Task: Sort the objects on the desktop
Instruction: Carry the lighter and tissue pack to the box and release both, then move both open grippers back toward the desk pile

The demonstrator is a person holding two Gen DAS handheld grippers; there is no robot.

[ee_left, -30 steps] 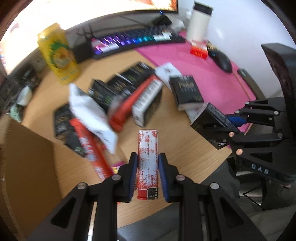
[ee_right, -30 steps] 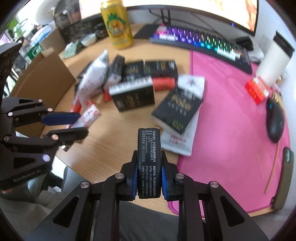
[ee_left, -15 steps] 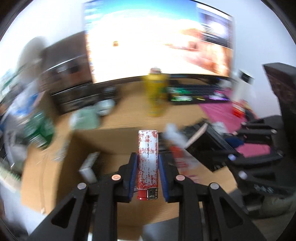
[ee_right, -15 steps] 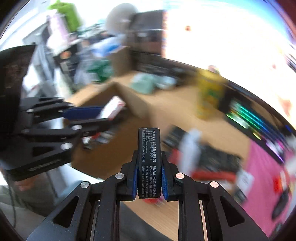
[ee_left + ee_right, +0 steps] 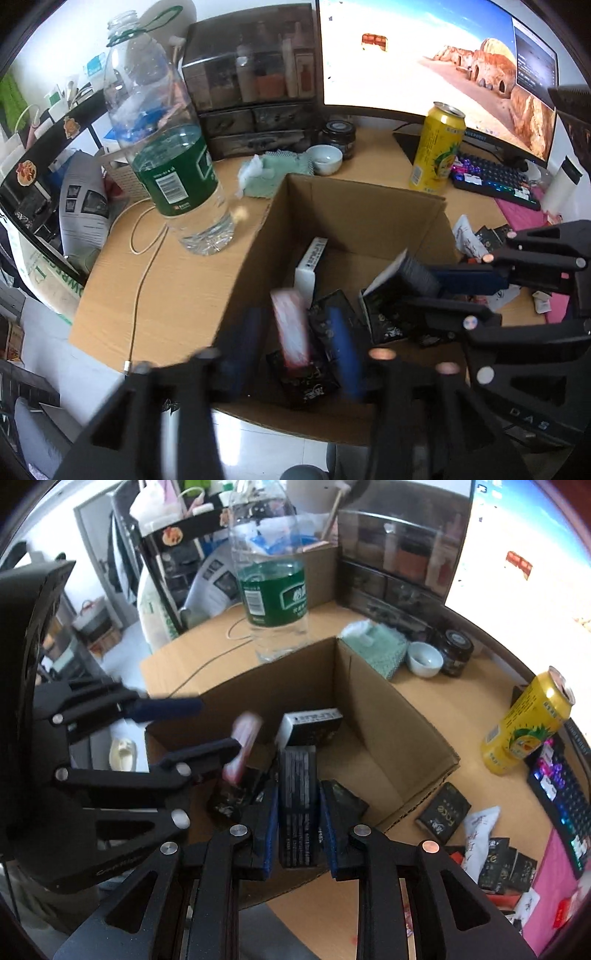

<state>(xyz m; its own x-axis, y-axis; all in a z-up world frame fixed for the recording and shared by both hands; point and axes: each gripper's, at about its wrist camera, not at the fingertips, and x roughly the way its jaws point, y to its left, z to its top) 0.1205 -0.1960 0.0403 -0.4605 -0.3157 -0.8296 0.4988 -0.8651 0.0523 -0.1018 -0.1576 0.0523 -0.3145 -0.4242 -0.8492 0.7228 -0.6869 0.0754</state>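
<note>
Over the desk's cardboard box [image 5: 388, 709], left gripper [image 5: 295, 332] just opened off a red-white pack [image 5: 291, 328]; right gripper [image 5: 298, 812] loosening around a black pack [image 5: 297, 805].

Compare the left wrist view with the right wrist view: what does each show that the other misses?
Left wrist only: the white tumbler at the desk's far right. Right wrist only: a cream object on the floor. Both: the cardboard box, water bottle and yellow can, plus the left gripper and right gripper over the box, jaws just opening, with a red-white packet and a black pack between them.
</note>
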